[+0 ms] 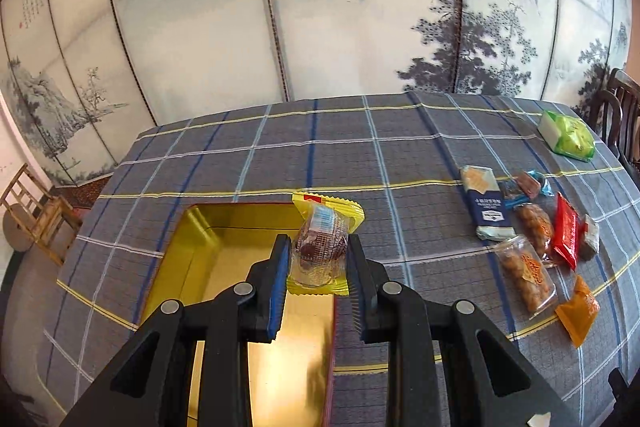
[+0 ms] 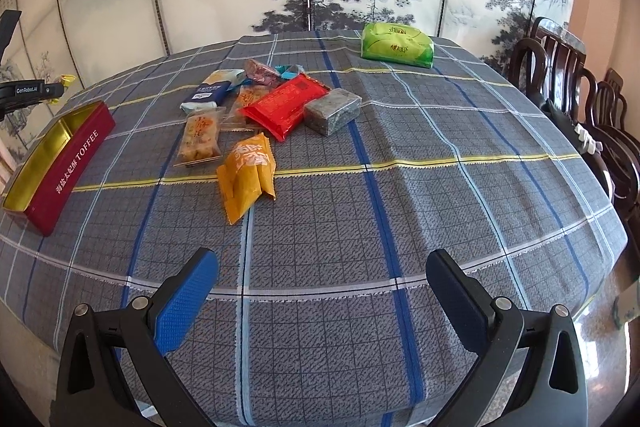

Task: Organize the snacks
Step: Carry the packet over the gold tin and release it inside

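Holding yellow-edged clear-wrapped snack (image 1: 320, 247) pinched between left gripper (image 1: 318, 267) jaws, above gold-lined red toffee tin (image 1: 224, 267) for dropping | right gripper (image 2: 322, 291) jaws spread, empty; loose snack pile (image 2: 260, 115) well ahead

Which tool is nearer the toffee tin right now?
Left. The left tool hangs over the toffee tin, shut on a yellow-edged snack packet. The right tool is open, well off to the tin's right.

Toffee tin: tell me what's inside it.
The toffee tin shows only bare gold lining. The left gripper, shut on a yellow-wrapped snack, covers part of the floor.
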Tool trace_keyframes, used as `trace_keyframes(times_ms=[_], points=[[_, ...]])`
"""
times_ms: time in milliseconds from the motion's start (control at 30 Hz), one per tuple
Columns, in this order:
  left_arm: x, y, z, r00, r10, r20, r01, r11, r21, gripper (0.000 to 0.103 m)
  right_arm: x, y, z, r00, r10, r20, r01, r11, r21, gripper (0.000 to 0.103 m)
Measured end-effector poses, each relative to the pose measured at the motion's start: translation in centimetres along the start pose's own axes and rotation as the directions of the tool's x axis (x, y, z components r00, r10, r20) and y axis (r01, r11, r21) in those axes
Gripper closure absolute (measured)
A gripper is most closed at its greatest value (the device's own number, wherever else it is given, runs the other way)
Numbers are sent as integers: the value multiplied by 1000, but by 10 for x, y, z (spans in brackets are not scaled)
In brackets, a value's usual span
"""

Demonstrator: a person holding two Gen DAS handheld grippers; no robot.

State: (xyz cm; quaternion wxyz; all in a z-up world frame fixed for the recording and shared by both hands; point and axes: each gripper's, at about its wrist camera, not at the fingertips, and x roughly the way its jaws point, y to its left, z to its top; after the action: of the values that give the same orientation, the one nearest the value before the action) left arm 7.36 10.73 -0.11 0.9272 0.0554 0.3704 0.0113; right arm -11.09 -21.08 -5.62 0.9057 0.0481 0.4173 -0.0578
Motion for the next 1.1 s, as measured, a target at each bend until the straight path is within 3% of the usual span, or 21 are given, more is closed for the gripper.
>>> trace_keyframes(times_ms=[433, 1100], points=[[38, 66, -8, 991, 104, -90, -109, 992, -62, 80, 6, 13, -2, 1000, 0, -22, 0, 1000, -31, 0], [105, 101, -8, 966, 66, -251, -106, 983, -148, 79, 18, 22, -2, 998, -20, -55, 17, 998, -63, 0]])
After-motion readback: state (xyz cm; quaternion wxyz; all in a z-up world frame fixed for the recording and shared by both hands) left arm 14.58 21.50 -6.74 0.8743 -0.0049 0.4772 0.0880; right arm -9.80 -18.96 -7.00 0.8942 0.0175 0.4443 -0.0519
